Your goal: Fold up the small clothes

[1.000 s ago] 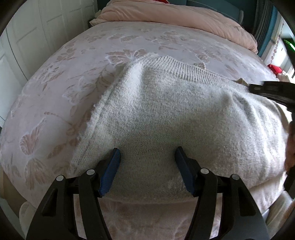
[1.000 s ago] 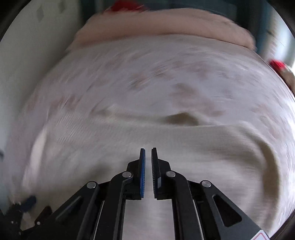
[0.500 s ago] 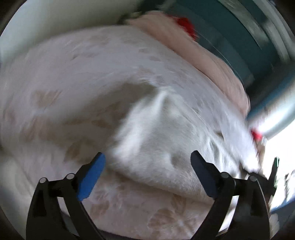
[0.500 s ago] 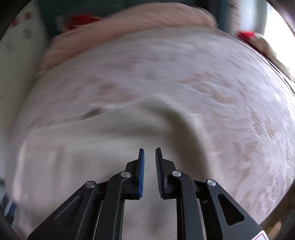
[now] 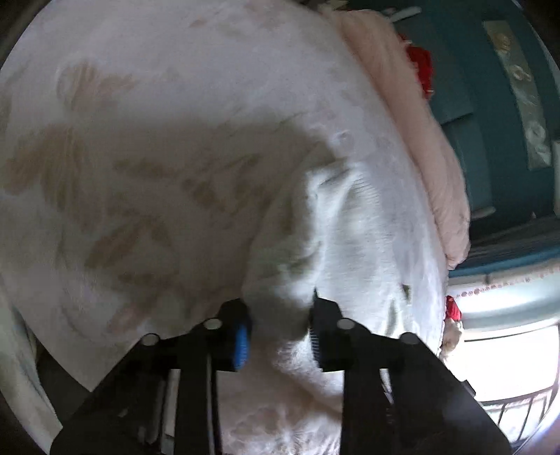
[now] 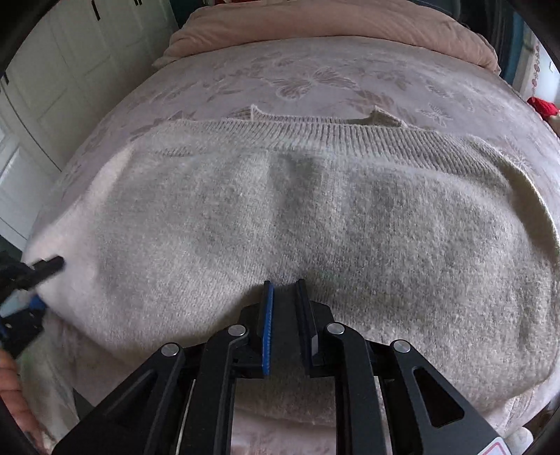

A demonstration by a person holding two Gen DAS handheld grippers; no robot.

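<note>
A cream knit sweater [image 6: 297,224] lies flat on the bed, ribbed hem at the far side. My right gripper [image 6: 284,290] hovers over its near edge, jaws nearly closed with a narrow gap and nothing between them. My left gripper [image 5: 280,315] is at the sweater's left corner, jaws closed on a raised bunch of the sweater [image 5: 315,245]. It also shows at the left edge of the right wrist view [image 6: 31,276].
The bed has a pale pink floral cover [image 6: 315,77] and a folded pink duvet [image 6: 332,24] at the far end. White wardrobe doors [image 6: 45,87] stand to the left. A teal wall [image 5: 490,105] and red items [image 5: 420,70] lie beyond the bed.
My left gripper swung to the sweater's left corner and closed on the fabric, lifting it. My right gripper stayed over the near edge, its jaws opening slightly.
</note>
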